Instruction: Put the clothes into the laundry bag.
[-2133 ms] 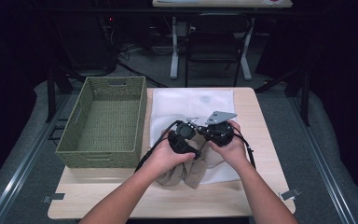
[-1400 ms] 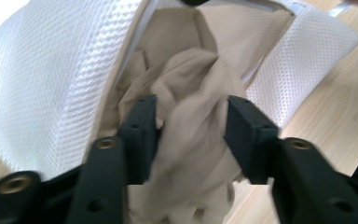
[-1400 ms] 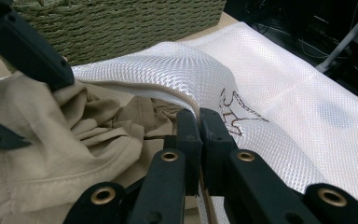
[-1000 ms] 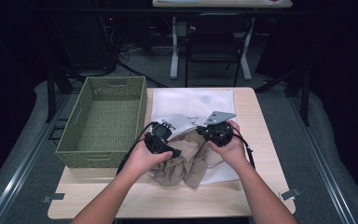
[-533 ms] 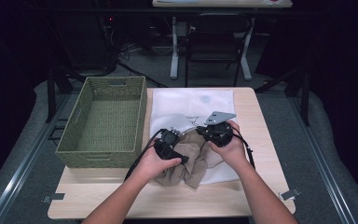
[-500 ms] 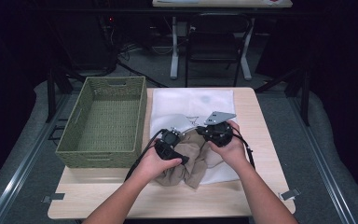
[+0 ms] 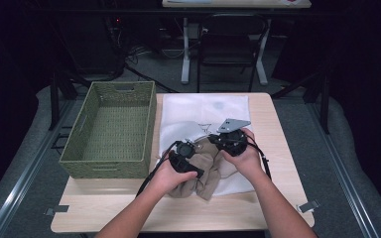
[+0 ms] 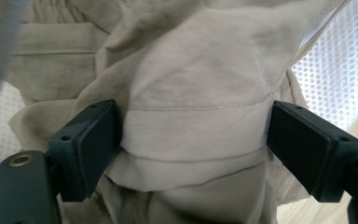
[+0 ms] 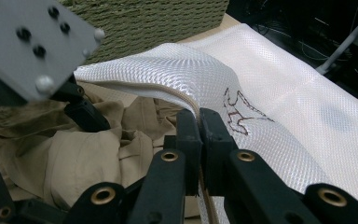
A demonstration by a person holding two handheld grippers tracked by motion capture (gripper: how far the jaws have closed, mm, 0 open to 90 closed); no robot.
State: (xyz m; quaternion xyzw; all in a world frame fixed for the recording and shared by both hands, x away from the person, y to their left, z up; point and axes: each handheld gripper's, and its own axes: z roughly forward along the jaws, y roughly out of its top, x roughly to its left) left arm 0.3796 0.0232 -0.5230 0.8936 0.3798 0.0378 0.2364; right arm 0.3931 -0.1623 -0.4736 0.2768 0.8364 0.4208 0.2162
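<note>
Left hand-held gripper (image 8: 193,144) just been spreading, beige garment (image 8: 191,93) bunched between jaws. Right hand-held gripper (image 9: 199,122) pinching mesh bag (image 9: 279,102) edge. Basket (image 7: 110,130) at 9 o'clock.

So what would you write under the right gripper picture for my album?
The right gripper pinches the edge of a white mesh bag, lifting it open over beige clothes beside a green basket.

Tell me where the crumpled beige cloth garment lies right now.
High view: the crumpled beige cloth garment lies at the table's near centre on the white mesh bag, right of the green woven basket.
</note>
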